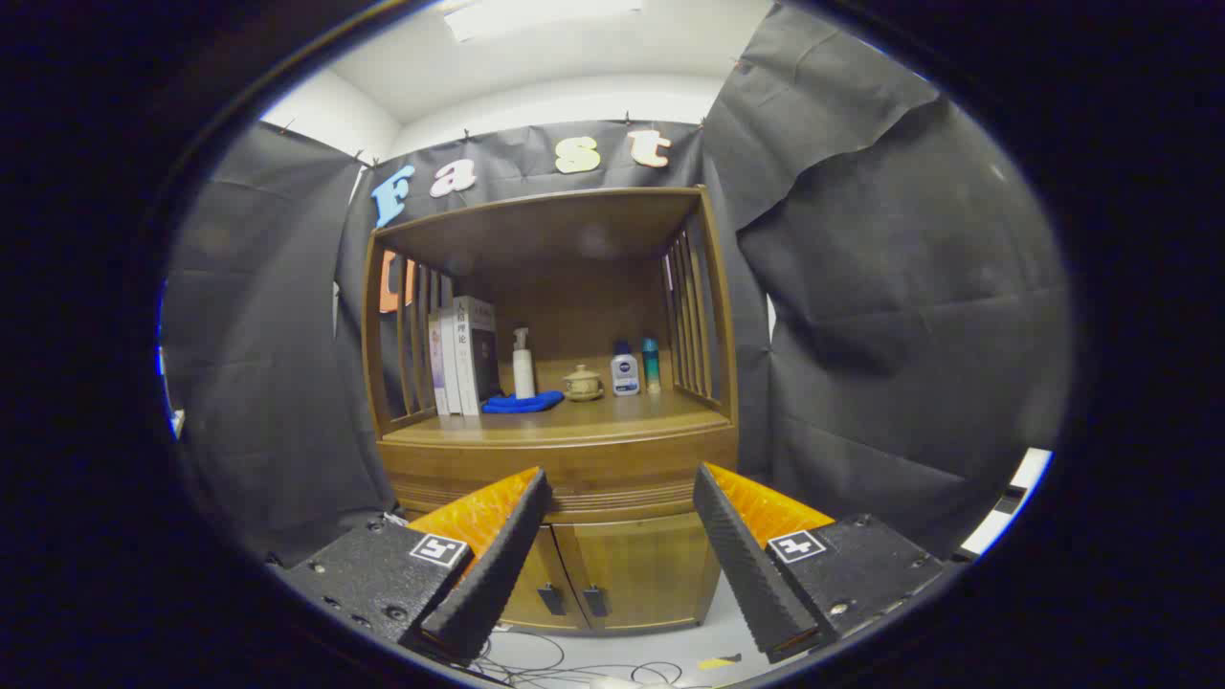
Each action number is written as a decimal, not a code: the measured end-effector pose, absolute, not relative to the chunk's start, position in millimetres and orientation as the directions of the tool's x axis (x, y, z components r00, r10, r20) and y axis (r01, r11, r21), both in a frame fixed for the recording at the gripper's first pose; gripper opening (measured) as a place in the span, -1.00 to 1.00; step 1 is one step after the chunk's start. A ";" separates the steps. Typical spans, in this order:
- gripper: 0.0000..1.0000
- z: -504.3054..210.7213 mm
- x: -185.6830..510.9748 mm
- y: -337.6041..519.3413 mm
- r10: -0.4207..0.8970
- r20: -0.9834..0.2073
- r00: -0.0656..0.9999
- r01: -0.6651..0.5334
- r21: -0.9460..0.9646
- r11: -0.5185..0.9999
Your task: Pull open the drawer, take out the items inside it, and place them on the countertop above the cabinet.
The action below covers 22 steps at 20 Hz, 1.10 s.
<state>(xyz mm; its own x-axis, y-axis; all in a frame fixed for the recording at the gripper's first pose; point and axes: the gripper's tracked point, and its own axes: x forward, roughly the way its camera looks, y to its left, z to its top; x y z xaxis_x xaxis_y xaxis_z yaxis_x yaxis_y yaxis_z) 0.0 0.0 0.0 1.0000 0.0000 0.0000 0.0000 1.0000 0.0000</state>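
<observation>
Tongs (622, 512) stand wide apart and hold nothing, well short of the brown wooden cabinet (560, 459) that I am facing. The task's thing, the shallow wooden drawer front (565, 471), runs as a closed band just under the surface (612, 421), framed between the two fingers and beyond their tips. I cannot make out a handle or pull on it from this distance.

Findings, as I judge them:

- With no visible pull, I may have to hook the ribbed lower lip of the drawer; a shallow catch there would slip off.
- Two lower wooden doors (593, 574) with small dark handles sit directly beneath. Coming in low could open a door instead.
- The surface already carries upright white books (464, 354), a white pump bottle (523, 364), a folded blue cloth (522, 403), a small lidded ceramic pot (582, 383), a white squat bottle (625, 371) and a slim teal bottle (651, 364). Free room lies mainly at the front edge; a careless placement could topple the bottles.
- Loose cables (574, 670) lie on the floor below the cabinet.
</observation>
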 end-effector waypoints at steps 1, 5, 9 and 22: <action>0.98 -0.6 -0.9 -0.6 -0.001 -0.002 1.000 0.001 0.000 1.000; 0.99 -0.2 -0.6 0.8 -0.002 -0.003 1.000 0.002 -0.003 1.000; 0.99 2.3 -2.2 -0.6 0.001 0.009 1.000 -0.001 0.004 1.000; 0.98 -18.5 9.3 -3.1 0.001 -0.061 0.998 0.001 0.034 0.999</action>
